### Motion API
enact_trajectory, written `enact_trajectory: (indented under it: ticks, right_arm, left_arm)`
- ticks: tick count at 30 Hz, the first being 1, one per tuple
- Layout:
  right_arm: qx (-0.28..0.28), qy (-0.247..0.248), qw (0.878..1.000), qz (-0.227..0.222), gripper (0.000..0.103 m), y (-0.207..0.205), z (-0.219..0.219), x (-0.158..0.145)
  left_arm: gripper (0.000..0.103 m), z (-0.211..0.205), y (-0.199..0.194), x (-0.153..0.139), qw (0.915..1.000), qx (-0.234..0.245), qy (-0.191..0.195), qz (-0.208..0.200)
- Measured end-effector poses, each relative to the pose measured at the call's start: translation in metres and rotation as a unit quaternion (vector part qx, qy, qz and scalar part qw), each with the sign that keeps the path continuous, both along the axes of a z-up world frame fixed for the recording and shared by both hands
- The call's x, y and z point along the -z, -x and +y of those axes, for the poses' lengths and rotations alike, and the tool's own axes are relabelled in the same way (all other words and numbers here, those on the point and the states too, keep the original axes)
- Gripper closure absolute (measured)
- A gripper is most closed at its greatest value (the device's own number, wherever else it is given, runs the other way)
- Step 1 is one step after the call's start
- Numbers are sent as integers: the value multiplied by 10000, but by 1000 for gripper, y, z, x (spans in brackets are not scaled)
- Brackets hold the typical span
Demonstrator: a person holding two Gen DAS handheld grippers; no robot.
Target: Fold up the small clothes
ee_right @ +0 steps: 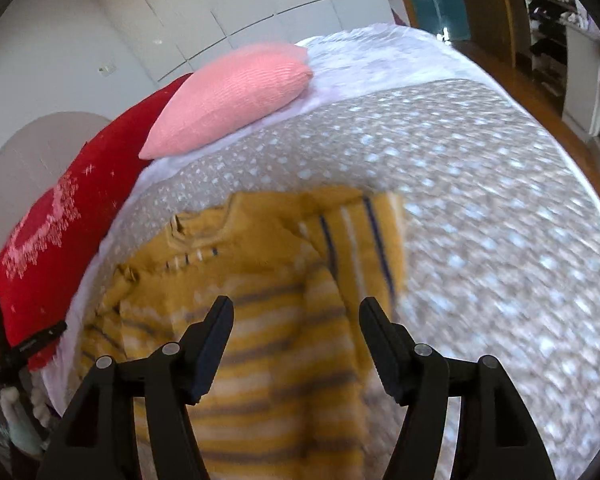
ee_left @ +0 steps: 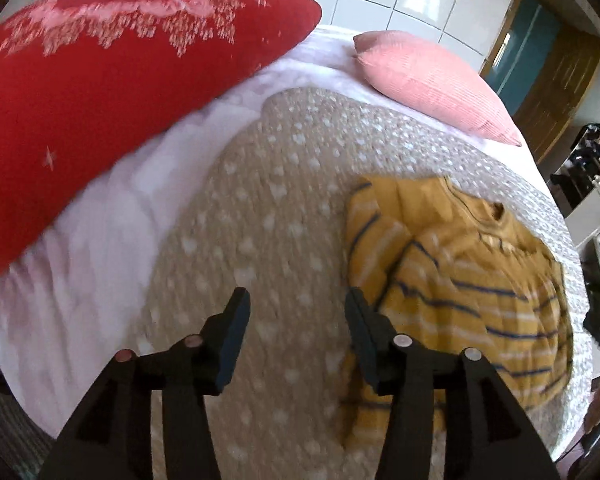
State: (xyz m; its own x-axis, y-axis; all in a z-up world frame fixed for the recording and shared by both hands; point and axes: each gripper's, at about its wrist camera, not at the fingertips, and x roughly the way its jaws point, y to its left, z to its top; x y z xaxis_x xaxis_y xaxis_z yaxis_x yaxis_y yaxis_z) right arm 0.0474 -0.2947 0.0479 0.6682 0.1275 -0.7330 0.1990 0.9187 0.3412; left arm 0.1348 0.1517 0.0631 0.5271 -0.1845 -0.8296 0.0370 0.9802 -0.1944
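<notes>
Bed w/ white sheet point(ee_left: 100, 216) fills centre of both views; beige dotted blanket point(ee_left: 284, 184) on top. Red pillow point(ee_left: 100, 80) upper left, pink pillow point(ee_left: 432, 80) upper right. Glossy white wall panels point(ee_right: 260, 12) behind, reflecting light. Teal door point(ee_left: 524, 44), wood frame, far right. Wood floor point(ee_right: 548, 92) right edge.

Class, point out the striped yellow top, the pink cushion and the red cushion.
Striped yellow top point(ee_right: 268, 320), right wrist view: its striped front.
Pink cushion point(ee_right: 228, 104), right wrist view: middle of its ribbed face.
Red cushion point(ee_left: 100, 92), left wrist view: its plain red face.

Sweater point(ee_right: 260, 340) hem cropped, prob. blurred
</notes>
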Motion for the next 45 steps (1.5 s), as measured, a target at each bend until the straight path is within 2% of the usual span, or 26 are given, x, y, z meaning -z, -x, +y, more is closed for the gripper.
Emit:
enact_trajectory:
  ticks: [3, 6, 8, 11, 13, 17, 18, 19, 21, 24, 27, 30, 33, 40, 42, 43, 45]
  right_arm:
    - [29, 110, 9991, 401, 33, 17, 4, 22]
    - [221, 350, 9958, 816, 35, 24, 4, 33]
    - [234, 394, 9965, 699, 35, 31, 7, 21]
    - [43, 484, 9980, 411, 35, 35, 25, -10]
    - [-177, 470, 9984, 254, 35, 29, 48, -28]
    - [-877, 124, 9959, 184, 35, -4, 114, -39]
    - [-1082, 51, 9938, 230, 35, -17, 135, -36]
    - [-1218, 5, 9922, 278, 35, -26, 153, -32]
    - [-1491, -129, 9878, 439, 35, -55, 193, -19]
    - [-1681, -246, 9828, 719, 35, -93, 239, 5]
    - [-1651, -112, 9819, 921, 39, -124, 262, 26]
    - [-1657, 257, 9801, 1058, 61, -155, 284, 35]
    - [-1808, 585, 9764, 1029, 71, -171, 298, 29]
    - [-2017, 1563, 9596, 1183, 71, -198, 340, 39]
    - [-2061, 1934, 9523, 1146, 68, -199, 354, 37]
    - [-2095, 2019, 9500, 1132, 62, -199, 359, 36]
    - [-2162, 2158, 9463, 1060, 59, -198, 367, 30]
  left_arm:
    - [52, -8, 10, 17, 9996, -38, 162, 229]
    - [52, -17, 15, 33, 9994, -127, 74, 298]
    - [51, -17, 16, 41, 9991, -201, 175, 315]
    - [42, -13, 17, 49, 9974, -379, 553, 281]
    - [31, -10, 18, 54, 9947, -488, 884, 202]
    - [29, -7, 24, 59, 9903, -445, 1313, -90]
    - [38, -7, 28, 59, 9898, -370, 1365, -195]
    - [61, -7, 30, 60, 9893, -298, 1401, -270]
    - [79, -7, 34, 67, 9873, -4, 1561, -296]
    - [83, -5, 35, 68, 9841, 103, 1746, -298]
    - [83, -5, 33, 70, 9829, 199, 1811, -265]
    - [83, -2, 32, 72, 9796, 226, 1985, -215]
    - [83, 3, 31, 75, 9757, 226, 2174, -133]
    - [83, 5, 32, 73, 9757, 231, 2178, -104]
    - [83, 7, 34, 73, 9749, 216, 2214, -79]
    - [83, 7, 34, 73, 9745, 208, 2232, -67]
    - [83, 10, 33, 73, 9740, 182, 2259, -43]
